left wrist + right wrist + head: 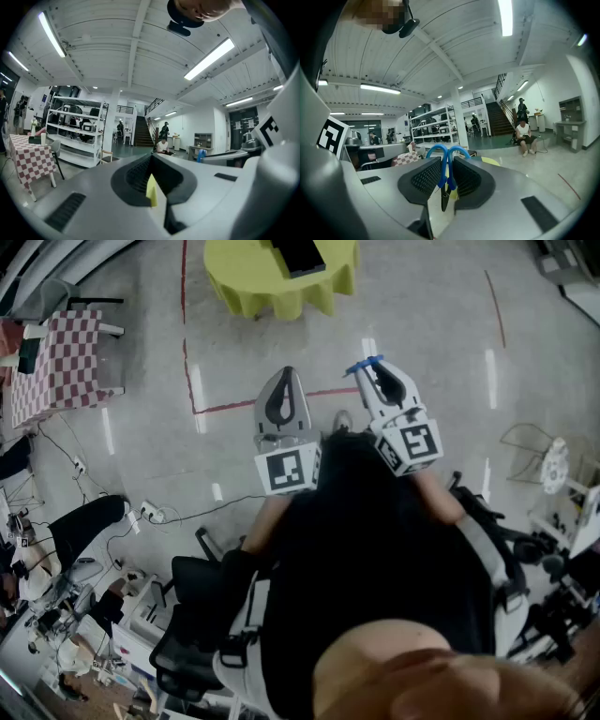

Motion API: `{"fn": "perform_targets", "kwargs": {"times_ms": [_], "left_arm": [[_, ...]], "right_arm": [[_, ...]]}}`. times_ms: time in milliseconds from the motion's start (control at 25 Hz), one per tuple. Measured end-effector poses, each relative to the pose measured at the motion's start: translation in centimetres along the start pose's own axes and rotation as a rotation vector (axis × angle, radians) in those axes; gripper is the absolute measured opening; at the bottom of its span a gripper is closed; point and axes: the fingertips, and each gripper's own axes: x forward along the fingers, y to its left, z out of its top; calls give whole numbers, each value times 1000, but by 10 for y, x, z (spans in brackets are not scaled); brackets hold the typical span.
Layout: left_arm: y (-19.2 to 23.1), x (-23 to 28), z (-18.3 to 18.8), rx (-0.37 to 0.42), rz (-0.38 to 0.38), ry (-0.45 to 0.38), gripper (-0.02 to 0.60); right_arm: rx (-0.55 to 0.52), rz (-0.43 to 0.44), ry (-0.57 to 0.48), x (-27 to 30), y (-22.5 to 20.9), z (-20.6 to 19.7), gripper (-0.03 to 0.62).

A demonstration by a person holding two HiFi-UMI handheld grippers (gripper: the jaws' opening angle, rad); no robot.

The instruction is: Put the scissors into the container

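My right gripper [375, 371] [447, 165] is shut on the scissors [443, 176]. Their blue handle loops [364, 363] stick out past the jaw tips, and the dark blades point back between the pads. My left gripper [284, 376] [151, 164] is shut with nothing in it. Both are held side by side in front of the person, above the floor. Ahead stands a round yellow-green table [244, 277] with a dark boxy object [298, 253] on it; I cannot tell whether that is the container.
A red-checked table [56, 357] with a chair stands at the left. Red tape lines [225, 407] mark the floor. Cables and black chairs [183, 652] crowd the lower left. White shelving [77, 133] and a seated person [525, 136] are far off.
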Motion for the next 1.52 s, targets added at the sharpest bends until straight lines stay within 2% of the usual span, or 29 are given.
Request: {"fn": "perform_targets", "kwargs": {"times_ms": [800, 1520], "left_arm": [[15, -3, -2, -20, -32, 10, -2], [70, -22, -8, -54, -56, 28, -2]], "right_arm": [[25, -26, -6, 6, 12, 1, 79], [29, -60, -7, 38, 58, 0, 78]]}}
